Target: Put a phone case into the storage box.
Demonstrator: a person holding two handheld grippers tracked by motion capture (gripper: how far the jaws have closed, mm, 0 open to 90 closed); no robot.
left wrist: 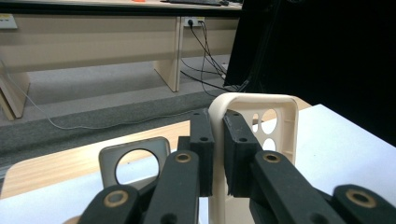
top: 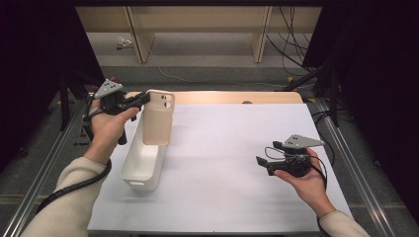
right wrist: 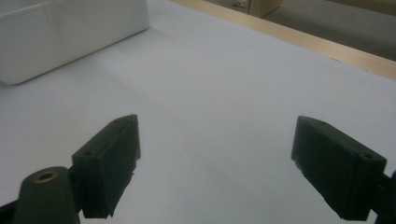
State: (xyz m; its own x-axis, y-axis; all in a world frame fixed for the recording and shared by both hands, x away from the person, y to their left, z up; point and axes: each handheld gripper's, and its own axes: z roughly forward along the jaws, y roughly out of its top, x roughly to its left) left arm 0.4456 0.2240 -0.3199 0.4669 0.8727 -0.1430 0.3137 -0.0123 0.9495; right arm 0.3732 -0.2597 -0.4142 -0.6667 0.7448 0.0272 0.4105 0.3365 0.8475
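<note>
L gripper (top: 144,98) clamps phone case (top: 158,118) edge above white bin (top: 143,165); R gripper (top: 263,164) open, idle. Next: lower case into bin, probably.

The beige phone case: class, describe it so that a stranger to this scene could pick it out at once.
Start at the white table sheet and go to the long white plastic bin near its left edge. Above the bin's far end, the left gripper pinches the beige phone case upright. Its round camera holes set it apart.
</note>
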